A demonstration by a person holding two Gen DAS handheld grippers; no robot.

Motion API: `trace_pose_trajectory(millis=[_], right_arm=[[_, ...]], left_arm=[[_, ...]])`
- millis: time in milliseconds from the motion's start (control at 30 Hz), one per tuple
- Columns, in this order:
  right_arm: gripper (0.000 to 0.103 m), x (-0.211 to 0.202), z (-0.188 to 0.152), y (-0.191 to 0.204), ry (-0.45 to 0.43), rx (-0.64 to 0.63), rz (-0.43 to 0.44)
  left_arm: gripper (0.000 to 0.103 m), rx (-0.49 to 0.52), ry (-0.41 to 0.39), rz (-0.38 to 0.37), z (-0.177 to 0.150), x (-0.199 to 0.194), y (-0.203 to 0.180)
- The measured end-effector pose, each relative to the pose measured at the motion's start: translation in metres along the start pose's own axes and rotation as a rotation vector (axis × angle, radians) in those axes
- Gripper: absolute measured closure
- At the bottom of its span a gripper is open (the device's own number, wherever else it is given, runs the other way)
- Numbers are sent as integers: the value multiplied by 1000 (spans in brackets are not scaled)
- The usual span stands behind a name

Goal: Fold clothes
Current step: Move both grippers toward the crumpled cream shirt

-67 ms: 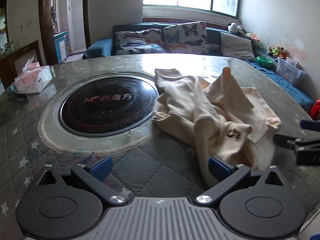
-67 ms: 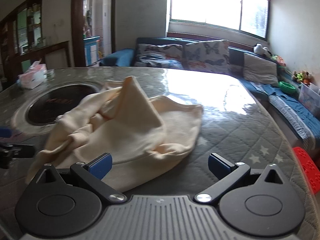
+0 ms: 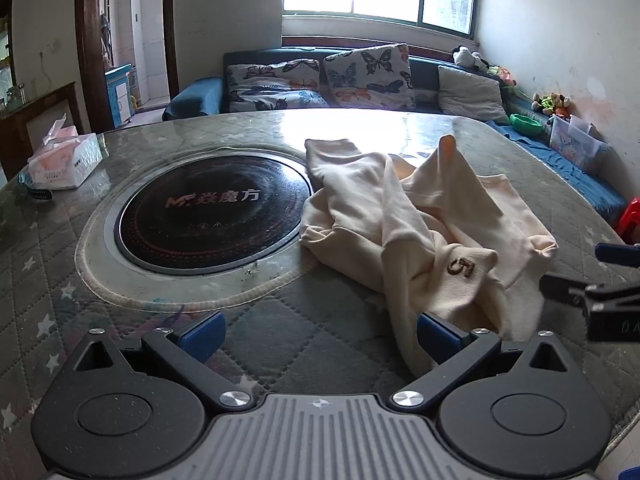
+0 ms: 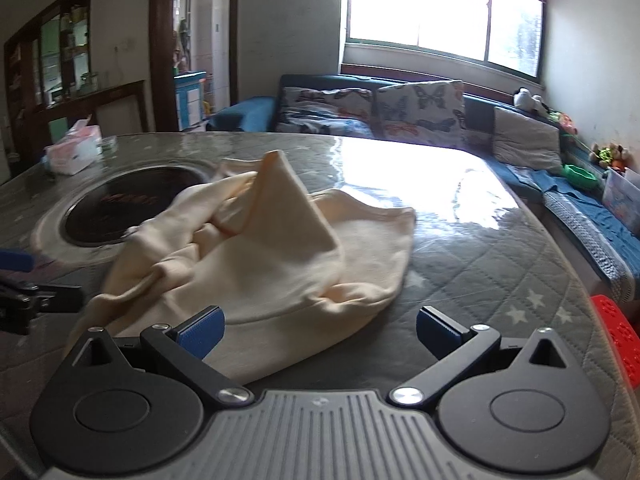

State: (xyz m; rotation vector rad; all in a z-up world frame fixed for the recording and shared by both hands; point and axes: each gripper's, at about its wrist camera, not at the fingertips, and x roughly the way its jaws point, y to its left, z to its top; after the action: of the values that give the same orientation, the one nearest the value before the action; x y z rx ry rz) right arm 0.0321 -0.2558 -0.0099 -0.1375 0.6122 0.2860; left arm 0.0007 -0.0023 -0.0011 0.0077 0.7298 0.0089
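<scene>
A cream garment (image 3: 416, 216) lies crumpled on the quilted table top (image 3: 280, 320), with a small brown "5" mark on one fold. It also shows in the right wrist view (image 4: 256, 264), one fold standing up in a peak. My left gripper (image 3: 318, 334) is open and empty, low over the table at the garment's near left edge. My right gripper (image 4: 318, 330) is open and empty, its left finger (image 4: 200, 330) just over the garment's near hem. Each gripper shows at the side edge of the other's view.
A round black induction plate (image 3: 212, 212) is set into the table left of the garment. A tissue box (image 3: 64, 160) stands at the far left. Behind the table is a sofa with butterfly cushions (image 3: 320, 80). A red stool (image 4: 616, 332) stands off the right edge.
</scene>
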Motion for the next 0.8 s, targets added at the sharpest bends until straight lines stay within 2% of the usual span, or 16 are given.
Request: trace_pose_trajectory(millis=[133, 167, 233, 400, 800], right_arm=[[0, 1, -1, 7, 13, 0, -16], [0, 1, -1, 10, 17, -3, -20], [0, -4, -6, 20, 9, -7, 11], [0, -11, -13, 16, 35, 35, 47], [0, -15, -18, 22, 63, 47, 50]], left_arm=[[0, 13, -27, -3, -6, -3, -18], [0, -5, -20, -28, -5, -7, -14], [0, 3, -17, -32, -8, -9, -16], [0, -14, -6, -42, -8, -7, -15], [0, -12, 2, -52, -12, -13, -23]])
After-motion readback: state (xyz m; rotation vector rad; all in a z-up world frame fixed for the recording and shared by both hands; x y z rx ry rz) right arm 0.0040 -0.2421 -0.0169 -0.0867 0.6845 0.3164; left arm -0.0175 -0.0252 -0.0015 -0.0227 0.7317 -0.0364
